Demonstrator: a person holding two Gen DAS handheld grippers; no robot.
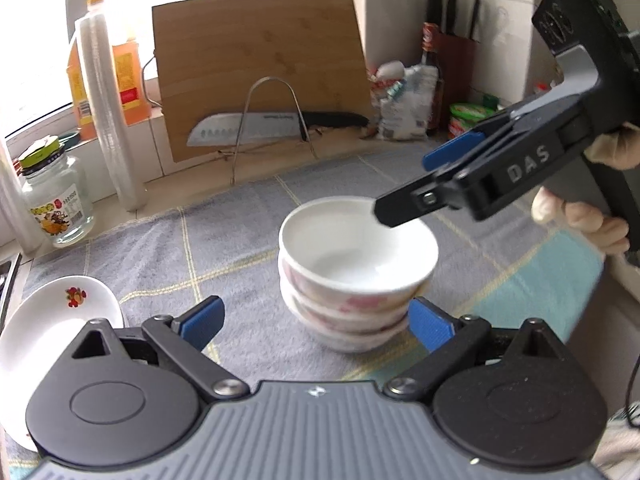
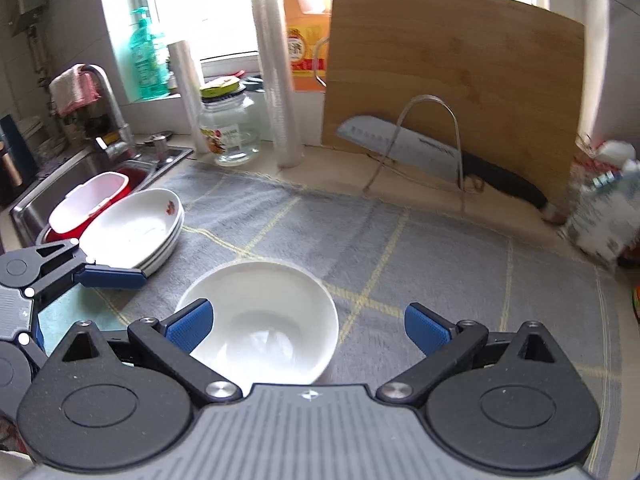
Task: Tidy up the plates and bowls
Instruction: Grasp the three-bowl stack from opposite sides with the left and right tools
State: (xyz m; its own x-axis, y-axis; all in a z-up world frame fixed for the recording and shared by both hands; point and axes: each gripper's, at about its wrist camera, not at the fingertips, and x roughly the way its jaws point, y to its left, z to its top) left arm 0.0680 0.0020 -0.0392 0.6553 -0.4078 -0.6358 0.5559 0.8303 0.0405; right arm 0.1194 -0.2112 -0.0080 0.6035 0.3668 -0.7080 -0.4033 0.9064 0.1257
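Observation:
A stack of white bowls with pink patterns stands on the grey checked cloth. My left gripper is open just in front of the stack, its right pad close to the stack's base and not pressing on it. My right gripper hovers open over the top bowl's right rim, held by a hand. In the right wrist view the top bowl lies below the open right gripper, whose jaws are empty. A stack of white plates sits at the left, beside a finger of the left gripper.
A wooden cutting board leans at the back behind a wire rack holding a knife. A glass jar, plastic rolls and an oil bottle line the windowsill side. A sink with a red basin lies left; bags stand at the right.

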